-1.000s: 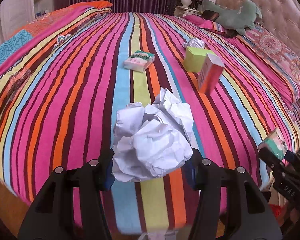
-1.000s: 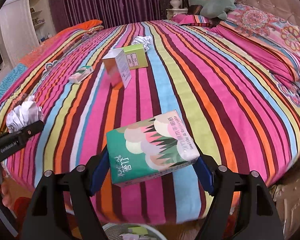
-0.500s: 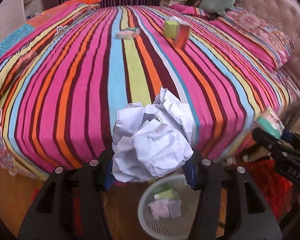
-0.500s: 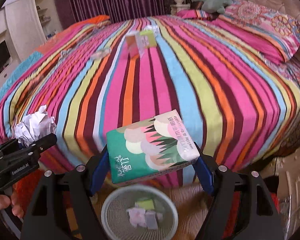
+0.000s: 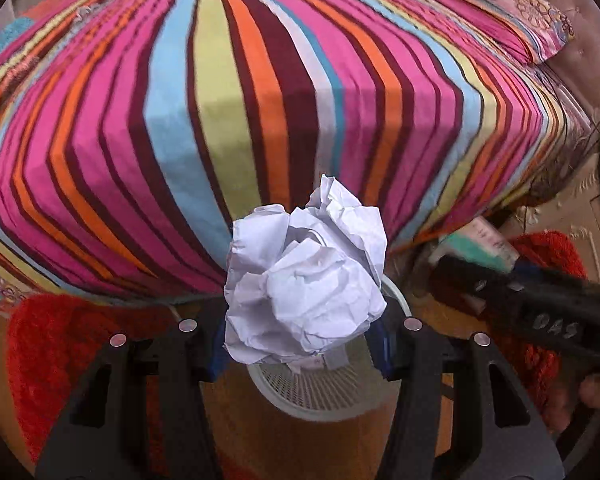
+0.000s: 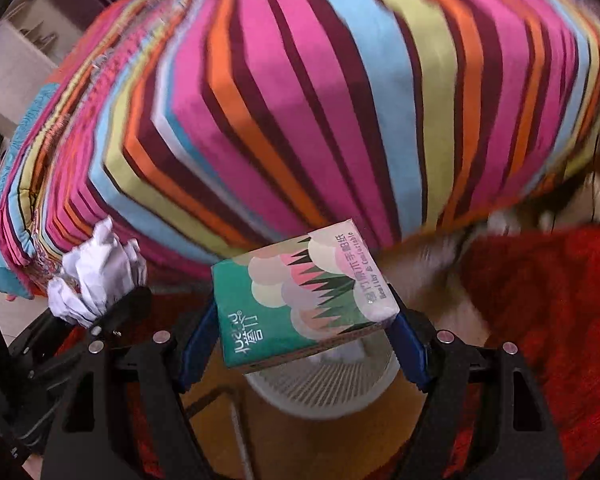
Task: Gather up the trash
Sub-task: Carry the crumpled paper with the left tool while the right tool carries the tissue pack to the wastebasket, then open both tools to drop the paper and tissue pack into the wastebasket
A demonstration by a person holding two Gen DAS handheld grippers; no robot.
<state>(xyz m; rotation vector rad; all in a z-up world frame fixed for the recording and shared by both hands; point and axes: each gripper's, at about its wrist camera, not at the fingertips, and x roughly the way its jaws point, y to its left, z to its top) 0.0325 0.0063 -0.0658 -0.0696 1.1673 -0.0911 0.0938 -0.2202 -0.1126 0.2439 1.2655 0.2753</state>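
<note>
Below, white basket [image 5: 320, 392] mostly hidden (left claw [image 5: 302, 344] pinching paper ball [image 5: 304, 288], right claw [image 6: 304, 340] tissue pack [image 6: 300, 304]).

The left tool [image 5: 302, 344] points steeply down over the basket [image 5: 320, 392], its blue pads [image 5: 216, 350] clamped on a paper ball [image 5: 306, 288] that sits above the basket's rim. The right tool [image 6: 304, 344] also tilts steeply down over the basket, its pads [image 6: 410, 354] pressed on the two ends of a tissue pack [image 6: 300, 300] held above the rim. Seen from the right wrist, the left tool lies just to the left of the basket; from the left wrist, the right tool lies to its right, with fingers [image 5: 592, 394] of the person's hand beneath its handle.
</note>
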